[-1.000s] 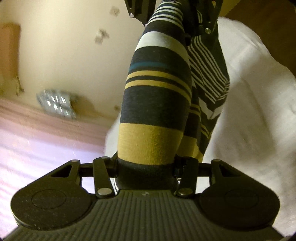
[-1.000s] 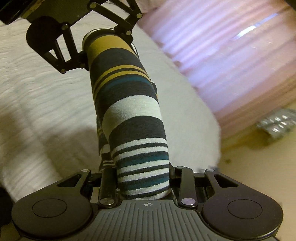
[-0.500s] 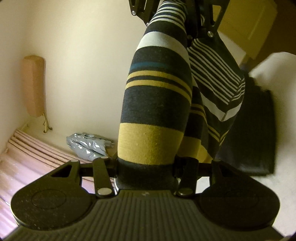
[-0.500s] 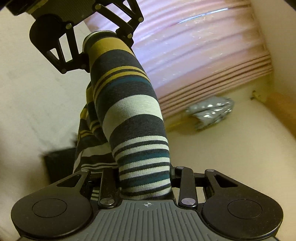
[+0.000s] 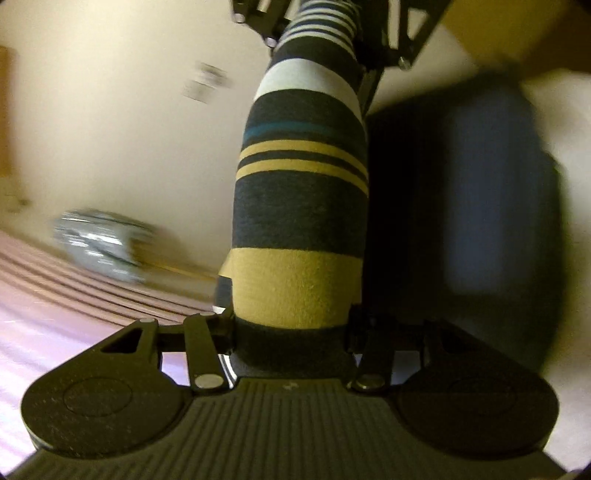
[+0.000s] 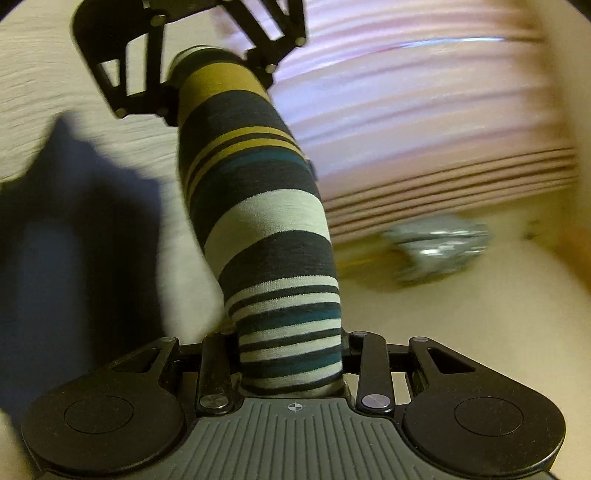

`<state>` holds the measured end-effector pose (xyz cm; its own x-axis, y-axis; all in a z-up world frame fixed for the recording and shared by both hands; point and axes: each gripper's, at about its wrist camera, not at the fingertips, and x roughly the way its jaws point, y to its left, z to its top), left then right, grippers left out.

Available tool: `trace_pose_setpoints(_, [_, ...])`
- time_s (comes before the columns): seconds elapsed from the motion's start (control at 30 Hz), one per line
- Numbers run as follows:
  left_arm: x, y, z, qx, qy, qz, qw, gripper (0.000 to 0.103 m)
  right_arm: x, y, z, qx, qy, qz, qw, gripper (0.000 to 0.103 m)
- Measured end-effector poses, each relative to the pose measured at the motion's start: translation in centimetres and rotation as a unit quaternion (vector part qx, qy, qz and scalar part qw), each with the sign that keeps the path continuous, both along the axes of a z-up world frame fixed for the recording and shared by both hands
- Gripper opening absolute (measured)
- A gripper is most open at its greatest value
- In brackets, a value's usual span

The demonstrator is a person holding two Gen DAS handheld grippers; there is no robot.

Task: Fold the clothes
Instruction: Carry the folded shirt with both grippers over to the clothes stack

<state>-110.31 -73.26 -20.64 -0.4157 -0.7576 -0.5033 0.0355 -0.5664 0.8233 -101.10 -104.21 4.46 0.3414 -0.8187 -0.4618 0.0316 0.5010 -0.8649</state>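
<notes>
A striped garment (image 5: 301, 206) in dark grey, mustard, white and teal is stretched in the air between my two grippers. My left gripper (image 5: 291, 332) is shut on its mustard and grey end. My right gripper (image 6: 291, 373) is shut on its thin-striped white and teal end (image 6: 273, 236). Each gripper shows at the top of the other's view: the right one in the left wrist view (image 5: 332, 26), the left one in the right wrist view (image 6: 207, 62). The fingertips are hidden by the cloth.
A dark folded garment (image 5: 465, 206) lies on the white bed cover (image 6: 110, 96), also dark in the right wrist view (image 6: 62, 236). A pink curtain (image 6: 424, 110), a cream floor (image 5: 129, 122) and a silvery bag (image 6: 439, 247) lie beyond the bed.
Both grippers have swung with the stretched garment away from the open bed cover. The dark folded garment now lies close beneath it. The hanging lower layer no longer shows.
</notes>
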Motion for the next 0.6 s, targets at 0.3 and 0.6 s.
trace_pose_setpoints(0.3, [3.7, 2.0, -4.2, -0.029, -0.023, -0.033, 0.9988, 0.059, -1.6, 2.6, -4.9, 0.047, 0.004, -0.039, 0.998, 0.048])
trace_pose_setpoints(0.6, [5.5, 1.9, -4.6, -0.026, -0.028, -0.040, 0.9985, 0.051, -1.0, 5.1, -4.3, 0.046, -0.014, -0.072, 0.996, 0.048])
